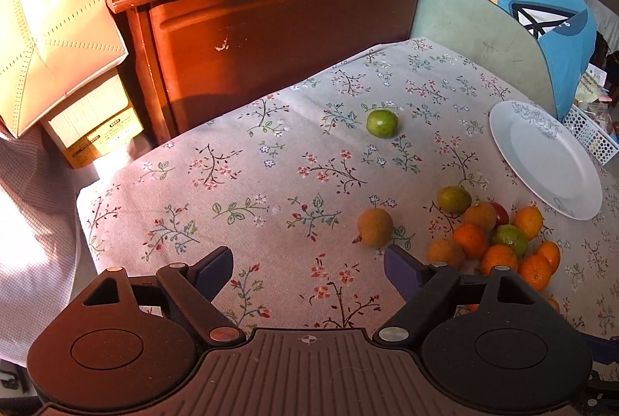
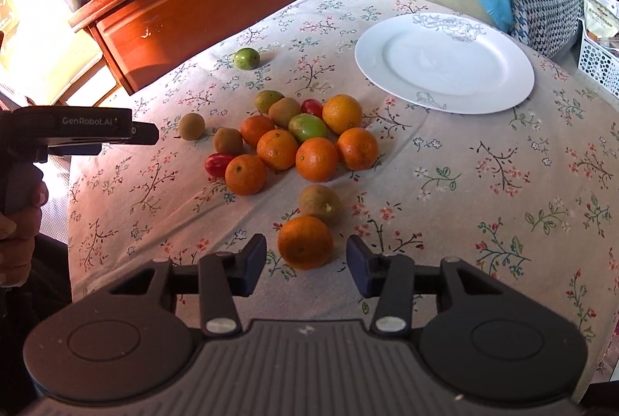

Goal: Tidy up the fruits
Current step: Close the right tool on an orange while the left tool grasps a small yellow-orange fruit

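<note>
A pile of oranges, green fruits, brown fruits and small red tomatoes (image 2: 301,141) lies on the floral tablecloth; it also shows in the left wrist view (image 1: 499,242). A white plate (image 2: 445,64) stands empty behind it, and also shows in the left wrist view (image 1: 541,157). One green fruit (image 2: 246,58) lies apart at the back (image 1: 382,123). My right gripper (image 2: 306,255) is open, its jaws either side of a lone orange (image 2: 305,242) without touching it. My left gripper (image 1: 308,271) is open and empty over bare cloth, left of a brown fruit (image 1: 375,227).
A wooden cabinet (image 1: 271,29) with boxes on top stands behind the table. A chair with blue cloth (image 1: 522,10) is at the back right. A white perforated basket (image 2: 597,62) sits right of the plate. The left gripper's body (image 2: 77,133) shows at the table's left edge.
</note>
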The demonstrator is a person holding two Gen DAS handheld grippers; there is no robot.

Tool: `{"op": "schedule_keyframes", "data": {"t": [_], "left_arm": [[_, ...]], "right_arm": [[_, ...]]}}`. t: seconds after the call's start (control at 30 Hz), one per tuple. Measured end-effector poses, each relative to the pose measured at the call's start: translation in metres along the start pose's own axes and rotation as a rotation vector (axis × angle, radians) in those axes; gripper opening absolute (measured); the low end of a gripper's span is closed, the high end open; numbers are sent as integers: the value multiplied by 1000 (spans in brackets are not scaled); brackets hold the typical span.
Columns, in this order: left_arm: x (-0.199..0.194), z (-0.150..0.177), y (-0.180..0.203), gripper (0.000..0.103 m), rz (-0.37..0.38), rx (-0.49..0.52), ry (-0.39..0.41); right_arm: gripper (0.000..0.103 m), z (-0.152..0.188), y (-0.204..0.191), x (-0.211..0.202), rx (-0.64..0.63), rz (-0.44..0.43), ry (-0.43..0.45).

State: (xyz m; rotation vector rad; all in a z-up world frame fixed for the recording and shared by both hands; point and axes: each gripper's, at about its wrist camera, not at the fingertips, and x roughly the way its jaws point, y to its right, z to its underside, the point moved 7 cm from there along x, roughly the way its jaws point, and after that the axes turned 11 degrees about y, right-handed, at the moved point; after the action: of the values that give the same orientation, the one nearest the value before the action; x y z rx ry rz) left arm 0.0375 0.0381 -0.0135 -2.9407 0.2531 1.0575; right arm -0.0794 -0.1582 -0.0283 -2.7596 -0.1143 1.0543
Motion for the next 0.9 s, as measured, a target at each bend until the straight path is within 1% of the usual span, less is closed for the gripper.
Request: {"op": "schedule_keyframes", "data": {"t": [0.07, 0.1, 0.17, 0.3, 0.43, 0.47, 0.6, 0.63, 0.67, 0.73, 0.9], "left_arm": [[4, -3, 4, 79, 18, 6, 7], [5, -3, 5, 78, 25, 7, 8], [11, -4, 12, 71, 41, 22, 5], [19, -1, 19, 68, 67, 32, -9], [27, -1, 28, 58, 104, 44, -9], [28, -1, 31, 52, 112, 44, -9], [37, 0, 35, 45, 108, 45, -17], [38, 1, 36, 41, 109, 50, -19], [40, 1, 38, 33, 116, 52, -24], [41, 3, 40, 24, 133, 46, -33], [42, 4, 42, 23, 145, 38, -19]], "right_arm": [[37, 0, 0, 2, -4, 0, -3], [36, 1, 0, 3, -7, 5, -2], [32, 1, 0, 4, -6, 5, -1], [32, 2, -1, 5, -9, 6, 2], [32, 1, 0, 7, 8, 5, 1], [32, 1, 0, 7, 10, 6, 1], [32, 1, -1, 8, 4, 6, 3], [32, 1, -1, 9, 3, 6, 4], [32, 1, 0, 8, 3, 6, 4], [32, 1, 0, 8, 3, 6, 4], [32, 1, 0, 8, 3, 10, 7]]}}
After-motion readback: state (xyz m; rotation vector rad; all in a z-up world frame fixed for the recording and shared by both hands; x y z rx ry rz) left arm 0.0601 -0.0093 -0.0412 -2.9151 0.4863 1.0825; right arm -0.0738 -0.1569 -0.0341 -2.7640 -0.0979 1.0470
